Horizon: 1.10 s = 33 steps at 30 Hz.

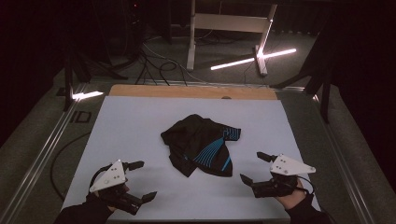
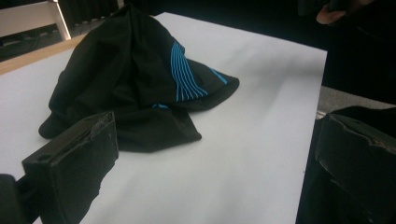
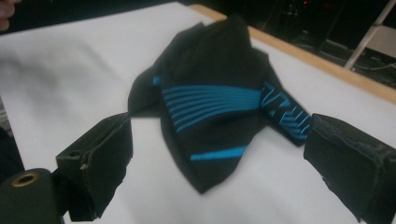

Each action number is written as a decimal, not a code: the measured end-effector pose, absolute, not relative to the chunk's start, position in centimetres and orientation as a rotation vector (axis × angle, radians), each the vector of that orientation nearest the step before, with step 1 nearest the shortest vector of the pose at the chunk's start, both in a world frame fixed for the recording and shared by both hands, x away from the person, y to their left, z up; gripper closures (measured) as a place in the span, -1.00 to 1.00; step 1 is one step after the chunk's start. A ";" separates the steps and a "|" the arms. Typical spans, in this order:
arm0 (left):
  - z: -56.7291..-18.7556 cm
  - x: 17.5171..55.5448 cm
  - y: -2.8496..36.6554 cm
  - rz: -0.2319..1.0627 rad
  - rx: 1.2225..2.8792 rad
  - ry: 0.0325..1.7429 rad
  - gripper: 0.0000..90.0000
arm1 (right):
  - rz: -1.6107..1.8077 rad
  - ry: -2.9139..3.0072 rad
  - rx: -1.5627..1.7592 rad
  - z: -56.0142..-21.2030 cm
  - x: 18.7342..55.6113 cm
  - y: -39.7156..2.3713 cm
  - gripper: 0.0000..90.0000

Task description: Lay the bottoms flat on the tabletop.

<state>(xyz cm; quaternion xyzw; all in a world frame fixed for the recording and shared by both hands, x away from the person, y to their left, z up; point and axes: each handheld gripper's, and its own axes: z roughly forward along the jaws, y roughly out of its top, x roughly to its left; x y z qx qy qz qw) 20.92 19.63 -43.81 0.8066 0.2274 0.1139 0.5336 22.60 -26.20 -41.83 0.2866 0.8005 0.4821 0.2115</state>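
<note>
The black garment (image 1: 201,144) with blue stripes lies crumpled at the centre of the frame on the white bench (image 1: 135,126); the left tool (image 1: 139,181), lower left, gapes released; the right tool (image 1: 252,167), lower right, likewise, both apart from the cloth.

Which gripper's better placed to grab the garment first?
Right, probably. The right gripper sits open, nearer the black garment, its lower hem between the jaws. The left gripper, also open, sits farther off.

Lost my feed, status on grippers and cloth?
Left gripper open, right gripper open, both clear of cloth. Black-and-blue cloth crumpled mid-sheet, untouched. Nothing in the way.
</note>
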 end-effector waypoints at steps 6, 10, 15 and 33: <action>-43.1 21.3 19.4 0.268 1.924 0.541 -1.00 | 1.322 2.208 0.762 -40.3 23.5 -25.7 -0.82; -42.5 21.6 19.1 0.277 1.925 0.544 -1.00 | 1.328 2.211 0.748 -39.8 24.1 -25.3 -0.82; -41.8 22.1 18.5 0.290 1.936 0.546 -1.00 | 1.338 2.216 0.730 -39.2 25.1 -24.3 -0.82; -41.4 24.4 16.4 0.349 1.960 0.558 -1.00 | 1.377 2.229 0.735 -39.5 28.6 -19.7 -0.82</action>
